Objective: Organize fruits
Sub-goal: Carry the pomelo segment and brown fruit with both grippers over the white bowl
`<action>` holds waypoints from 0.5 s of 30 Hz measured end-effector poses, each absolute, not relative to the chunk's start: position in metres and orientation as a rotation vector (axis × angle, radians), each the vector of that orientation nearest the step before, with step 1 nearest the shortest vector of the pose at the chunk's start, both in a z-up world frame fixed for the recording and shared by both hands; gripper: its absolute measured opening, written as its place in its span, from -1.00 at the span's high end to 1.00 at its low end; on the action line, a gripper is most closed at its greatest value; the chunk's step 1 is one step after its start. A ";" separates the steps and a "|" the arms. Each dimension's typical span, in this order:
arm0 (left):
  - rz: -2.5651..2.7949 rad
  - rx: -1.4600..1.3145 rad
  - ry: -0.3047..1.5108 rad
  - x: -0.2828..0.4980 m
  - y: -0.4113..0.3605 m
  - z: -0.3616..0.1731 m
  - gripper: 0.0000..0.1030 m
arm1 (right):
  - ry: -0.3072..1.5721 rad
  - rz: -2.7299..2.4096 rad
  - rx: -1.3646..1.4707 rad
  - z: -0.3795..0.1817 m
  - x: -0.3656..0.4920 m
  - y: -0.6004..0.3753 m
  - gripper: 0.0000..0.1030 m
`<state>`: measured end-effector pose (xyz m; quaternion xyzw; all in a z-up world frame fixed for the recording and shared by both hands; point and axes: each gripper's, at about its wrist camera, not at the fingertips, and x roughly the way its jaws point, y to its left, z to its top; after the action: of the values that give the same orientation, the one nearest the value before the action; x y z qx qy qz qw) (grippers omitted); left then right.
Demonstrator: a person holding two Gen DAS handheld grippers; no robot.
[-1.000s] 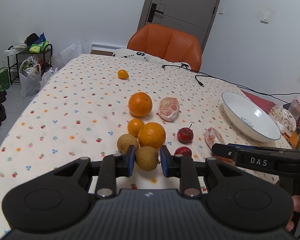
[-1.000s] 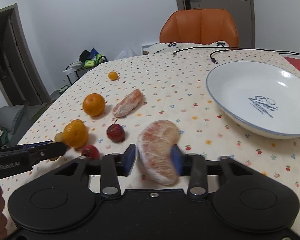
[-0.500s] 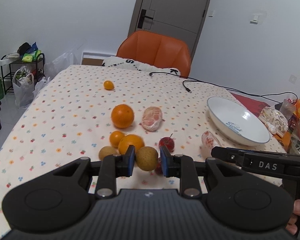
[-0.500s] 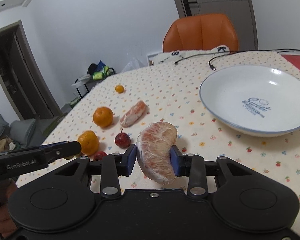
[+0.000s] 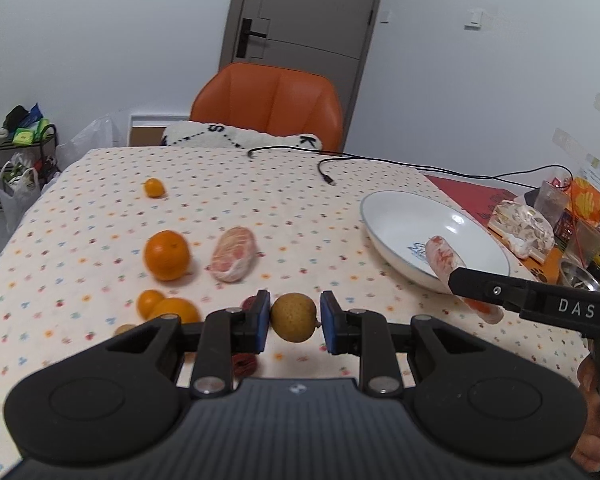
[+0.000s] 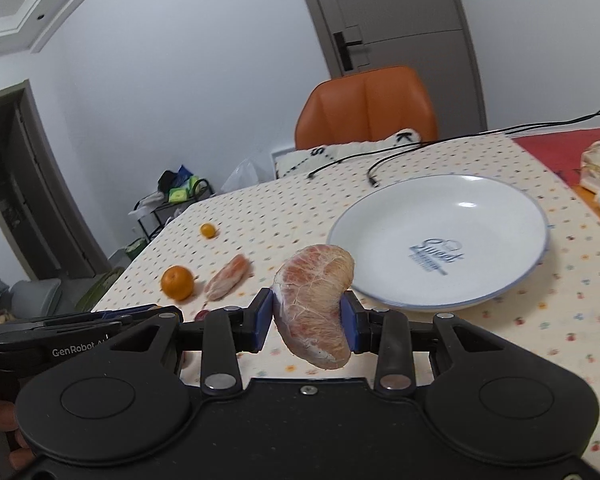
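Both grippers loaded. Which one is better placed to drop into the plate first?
Right. The right gripper, shut on the pomelo segment, is right at the plate rim. The left gripper, holding the brown pear, sits farther back.

Tablecloth (image 5: 308, 208) cream, multicolour floral dots; plate (image 6: 500, 216) white, blue-rimmed; chair (image 5: 268, 108) orange.

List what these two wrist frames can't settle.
- Left wrist view: the red fruits and the small brown fruit are mostly hidden by the left gripper body.
- Left wrist view: the pomelo segment is crossed by the right gripper finger; whether it touches the white plate is unclear.
- Right wrist view: the plate's print is motion-blurred.
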<state>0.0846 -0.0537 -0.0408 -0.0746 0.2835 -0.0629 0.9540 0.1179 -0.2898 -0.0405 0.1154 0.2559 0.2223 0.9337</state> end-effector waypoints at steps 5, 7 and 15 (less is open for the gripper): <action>-0.154 -0.133 0.575 0.095 -0.069 -0.037 0.51 | 0.505 0.422 0.252 -0.039 0.122 -0.307 0.33; -0.160 -0.130 0.577 0.100 -0.073 -0.036 0.51 | 0.498 0.413 0.258 -0.039 0.124 -0.313 0.33; -0.177 -0.105 0.579 0.117 -0.089 -0.033 0.51 | 0.481 0.384 0.265 -0.040 0.130 -0.331 0.33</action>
<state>0.1174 -0.0893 -0.0328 -0.0515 0.2847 -0.0873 0.9532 0.1300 -0.3312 -0.0396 0.1301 0.2359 0.1884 0.9444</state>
